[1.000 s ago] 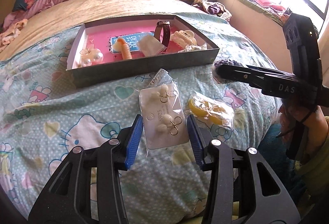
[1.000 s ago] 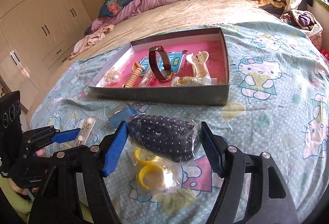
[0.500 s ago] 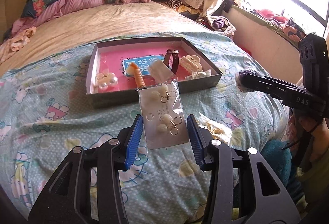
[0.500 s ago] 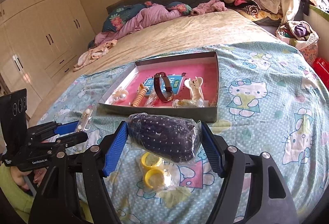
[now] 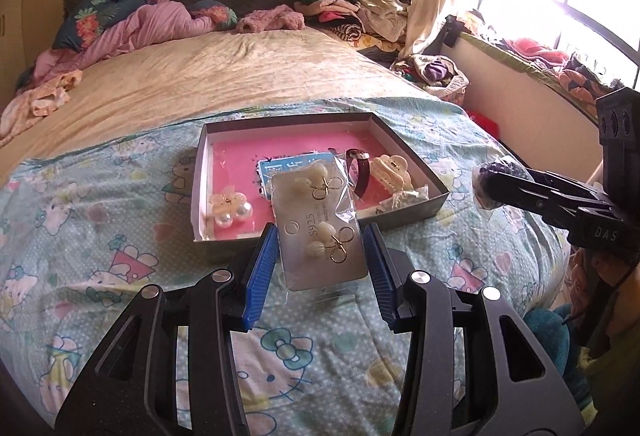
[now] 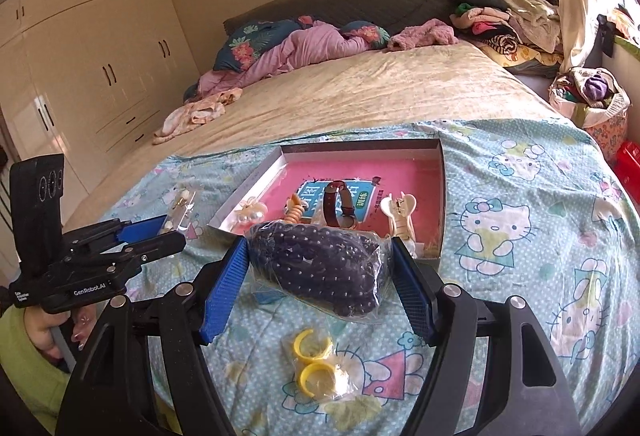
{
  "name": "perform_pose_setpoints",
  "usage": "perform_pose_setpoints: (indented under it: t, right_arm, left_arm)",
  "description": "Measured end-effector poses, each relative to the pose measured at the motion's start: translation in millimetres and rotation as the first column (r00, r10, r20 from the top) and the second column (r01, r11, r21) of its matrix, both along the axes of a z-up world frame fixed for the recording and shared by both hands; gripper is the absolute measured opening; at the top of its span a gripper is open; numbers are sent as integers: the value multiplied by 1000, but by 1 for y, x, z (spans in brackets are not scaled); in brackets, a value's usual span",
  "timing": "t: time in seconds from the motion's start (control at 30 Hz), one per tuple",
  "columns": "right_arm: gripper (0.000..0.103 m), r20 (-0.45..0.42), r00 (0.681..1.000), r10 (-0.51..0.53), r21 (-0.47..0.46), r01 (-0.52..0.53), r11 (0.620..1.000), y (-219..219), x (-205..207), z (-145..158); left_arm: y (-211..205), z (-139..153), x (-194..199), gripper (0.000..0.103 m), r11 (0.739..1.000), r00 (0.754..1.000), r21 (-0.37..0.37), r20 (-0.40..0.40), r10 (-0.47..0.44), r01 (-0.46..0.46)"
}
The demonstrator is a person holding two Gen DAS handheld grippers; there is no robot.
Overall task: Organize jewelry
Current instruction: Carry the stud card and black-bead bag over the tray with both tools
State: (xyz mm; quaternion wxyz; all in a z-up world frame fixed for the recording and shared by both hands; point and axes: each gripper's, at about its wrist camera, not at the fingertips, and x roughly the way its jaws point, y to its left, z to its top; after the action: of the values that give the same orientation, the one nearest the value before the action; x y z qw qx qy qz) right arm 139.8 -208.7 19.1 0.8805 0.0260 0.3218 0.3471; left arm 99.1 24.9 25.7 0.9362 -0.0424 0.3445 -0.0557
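Observation:
My left gripper is shut on a clear packet of pearl earrings on a white card, held up above the bedspread. My right gripper is shut on a bag of dark purple beads, also lifted. Beyond both lies a shallow grey box with a pink floor, also in the right wrist view. It holds a pearl flower clip, a brown watch, a cream hair claw and an orange spiral piece. A bag of yellow rings lies on the bedspread under my right gripper.
The bedspread with cartoon cats covers the bed's near end. Pillows and clothes pile up at the headboard. A wardrobe stands at the left, and a window ledge with clothes at the right. A hand grips the left tool.
Both grippers have risen with their packets, lifting them off the bedspread; the box and bed look smaller and farther below. The yellow rings stayed on the bedspread.

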Motion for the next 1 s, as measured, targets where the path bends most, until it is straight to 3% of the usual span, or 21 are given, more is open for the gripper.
perform_pose_setpoints:
  t: [1.0]
  right_arm:
    - [69,35,999,23,-73,-21,997,23,45,5]
  left_arm:
    - [15,-23,65,36,999,998,2,-53,46,-45]
